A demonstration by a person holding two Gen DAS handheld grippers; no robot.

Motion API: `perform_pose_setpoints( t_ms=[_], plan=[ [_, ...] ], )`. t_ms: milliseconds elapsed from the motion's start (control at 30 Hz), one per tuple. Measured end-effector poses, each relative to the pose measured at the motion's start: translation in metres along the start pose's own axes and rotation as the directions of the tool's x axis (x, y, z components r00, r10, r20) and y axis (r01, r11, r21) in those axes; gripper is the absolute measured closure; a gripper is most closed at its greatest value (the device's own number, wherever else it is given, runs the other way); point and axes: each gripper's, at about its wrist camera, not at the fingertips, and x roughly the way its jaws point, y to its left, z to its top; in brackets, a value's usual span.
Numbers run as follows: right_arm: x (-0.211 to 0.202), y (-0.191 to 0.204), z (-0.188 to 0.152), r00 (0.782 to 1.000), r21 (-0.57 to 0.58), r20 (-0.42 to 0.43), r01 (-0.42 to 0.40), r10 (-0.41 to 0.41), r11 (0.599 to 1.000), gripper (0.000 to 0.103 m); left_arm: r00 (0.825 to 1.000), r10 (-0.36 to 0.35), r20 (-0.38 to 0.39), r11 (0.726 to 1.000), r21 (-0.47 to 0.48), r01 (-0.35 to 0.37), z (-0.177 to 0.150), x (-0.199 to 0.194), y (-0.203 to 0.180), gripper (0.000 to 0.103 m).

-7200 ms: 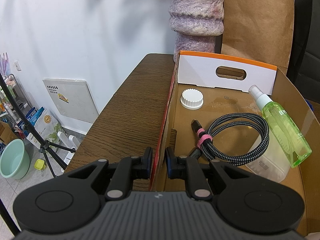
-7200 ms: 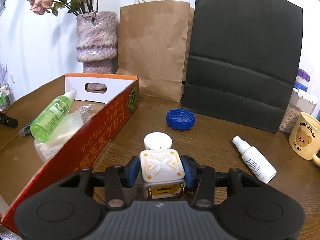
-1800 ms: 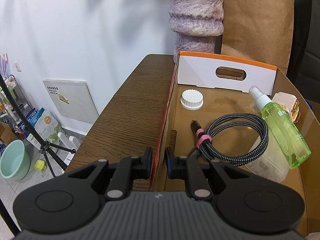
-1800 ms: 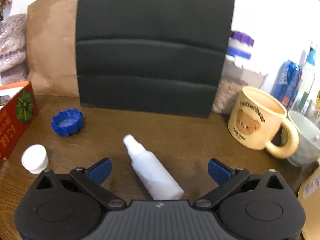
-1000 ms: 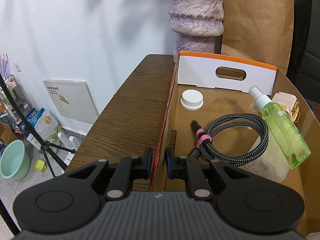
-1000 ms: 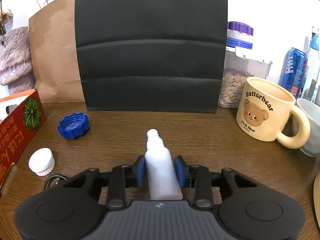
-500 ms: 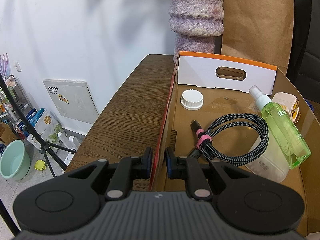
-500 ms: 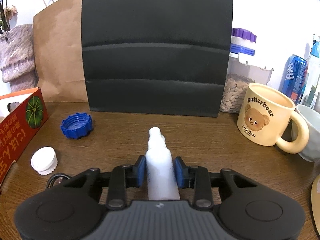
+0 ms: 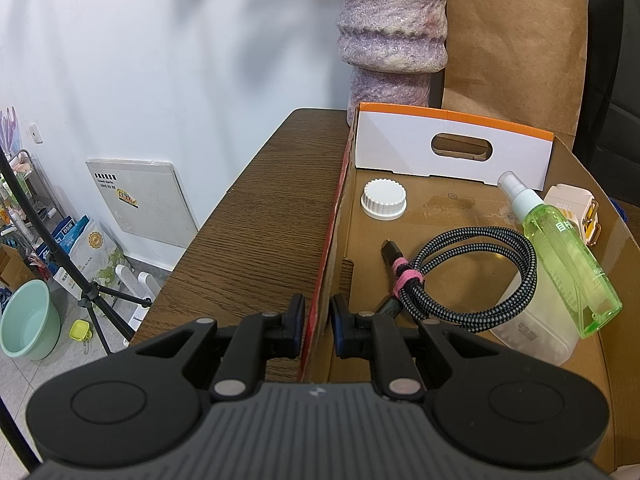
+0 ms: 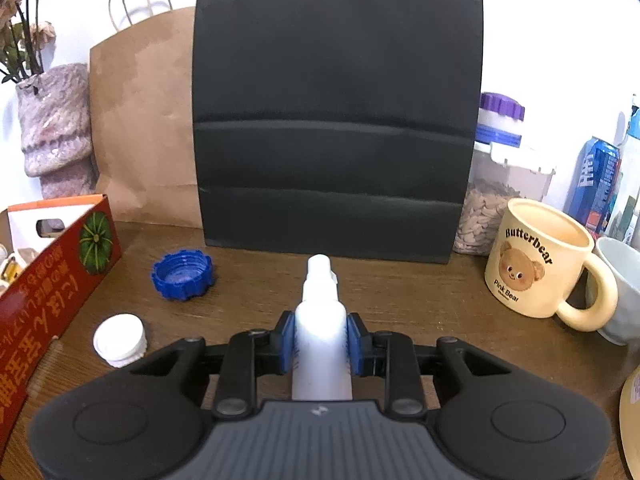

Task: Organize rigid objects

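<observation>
Right tongs [image 10: 320, 338] clamped on white spray bottle [image 10: 321, 332], right of cardboard box [image 10: 48, 264]; left tongs [image 9: 317, 326] clamped on the box's wall [image 9: 326, 256].

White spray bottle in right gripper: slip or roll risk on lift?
The white plastic spray bottle looks smooth and round, so it may slip between the right gripper pads. Set down, it would probably roll. It is likely light and stiff.

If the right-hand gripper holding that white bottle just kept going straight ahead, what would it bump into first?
Probably the tall black paper bag standing straight ahead. The right gripper is shut on the white spray bottle, whose nozzle leads, and only bare brown wooden table shows between them. It points slightly downward, so it might meet the tabletop first.
</observation>
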Motion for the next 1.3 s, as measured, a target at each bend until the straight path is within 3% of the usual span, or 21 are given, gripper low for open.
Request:
perform_pose_setpoints(
  t_ms=[333,667,1300],
  plan=[
    [-0.014,0.016,0.011,0.999,-0.014,0.05,-0.012,0.013,1.0,0.077,1.0,0.0,0.0,1.0,0.0,0.0,0.0,0.0,0.0,0.088],
    [-0.027,0.054,0.022,0.993,-0.043,0.088,-0.08,0.084,0.996,0.077,1.0,0.0,0.0,1.0,0.0,0.0,0.0,0.0,0.0,0.088],
    [-0.041,0.153,0.045,0.95,-0.11,0.141,-0.266,0.28,0.958,0.077,1.0,0.001,0.0,1.0,0.0,-0.001,0.0,0.0,0.0,0.088]
  ],
)
